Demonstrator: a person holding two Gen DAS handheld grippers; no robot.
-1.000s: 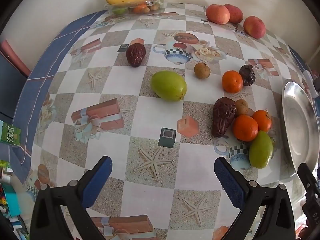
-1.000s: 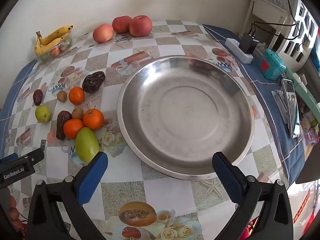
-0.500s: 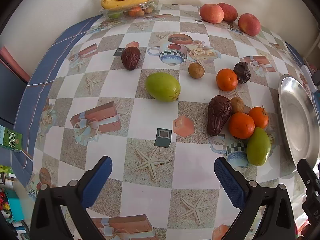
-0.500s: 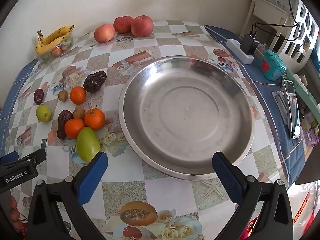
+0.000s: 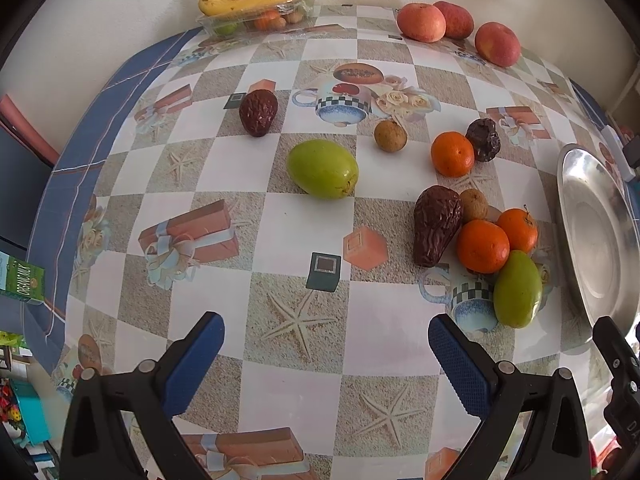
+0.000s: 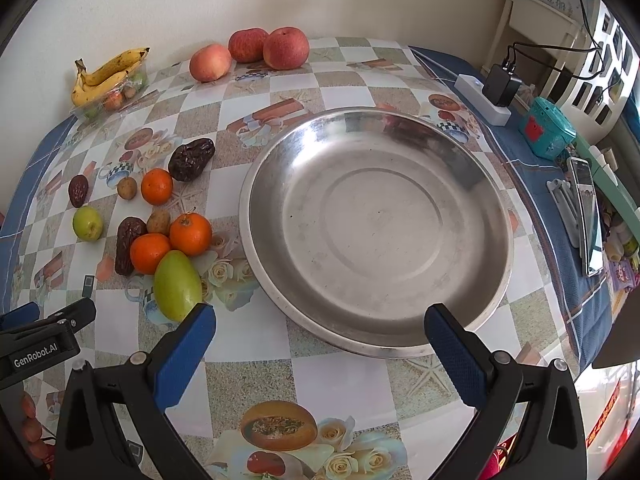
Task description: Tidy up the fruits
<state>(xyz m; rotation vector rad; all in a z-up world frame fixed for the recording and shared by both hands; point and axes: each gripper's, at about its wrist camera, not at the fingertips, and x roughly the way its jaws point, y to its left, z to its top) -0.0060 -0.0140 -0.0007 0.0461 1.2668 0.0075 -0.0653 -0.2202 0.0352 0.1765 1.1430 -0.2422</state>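
Fruits lie loose on my checked tablecloth (image 5: 280,208), none yet in the steel dish (image 6: 376,224), which sits bare and ready to their right. I hold my left gripper (image 5: 326,354) low over the cloth, jaws spread wide and empty, aimed toward the green fruit (image 5: 322,169) lying alone in the middle. My right gripper (image 6: 320,344) hovers at the dish's near rim, equally wide and empty, I judge so it can take the cluster beside it: oranges (image 6: 190,234), a wrinkled brown fruit (image 6: 127,244) and a longer green fruit (image 6: 177,285). Three apples (image 6: 248,54) and bananas (image 6: 107,76) in a clear tray wait by the wall. The tray's smaller contents are too blurred to name, and the left view cuts off most of the dish.
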